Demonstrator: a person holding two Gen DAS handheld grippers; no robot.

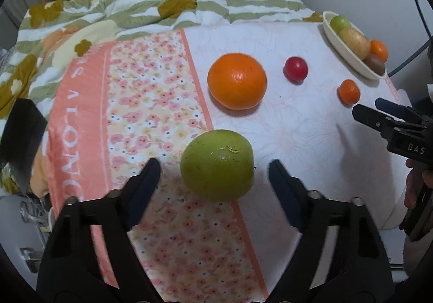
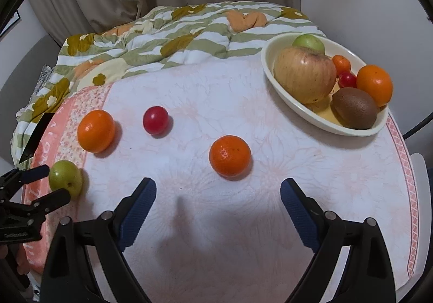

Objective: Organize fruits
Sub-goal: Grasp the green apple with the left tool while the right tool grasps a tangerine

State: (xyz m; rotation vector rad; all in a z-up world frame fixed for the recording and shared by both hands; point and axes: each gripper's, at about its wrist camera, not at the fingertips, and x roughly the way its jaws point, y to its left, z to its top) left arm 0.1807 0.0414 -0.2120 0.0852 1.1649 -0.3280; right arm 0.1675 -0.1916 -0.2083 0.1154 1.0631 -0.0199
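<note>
A green round fruit (image 1: 216, 165) lies on the floral cloth between the fingers of my left gripper (image 1: 215, 167), which is open with a gap on each side of the fruit. From the right wrist view the same green fruit (image 2: 66, 177) sits at the tips of the left gripper (image 2: 50, 184). My right gripper (image 2: 218, 184) is open just short of a small orange (image 2: 230, 159) and holds nothing. A large orange (image 1: 236, 81) and a red fruit (image 1: 295, 69) lie loose farther back. A cream oval bowl (image 2: 319, 119) at the back right holds several fruits.
A rumpled green-and-white flowered quilt (image 2: 176, 40) covers the far side. The white and pink cloth (image 2: 243, 221) ends at a table edge on the right. A black flat object (image 1: 21, 140) sticks up at the left edge. Dark cables (image 1: 422, 19) hang by the wall beyond the bowl.
</note>
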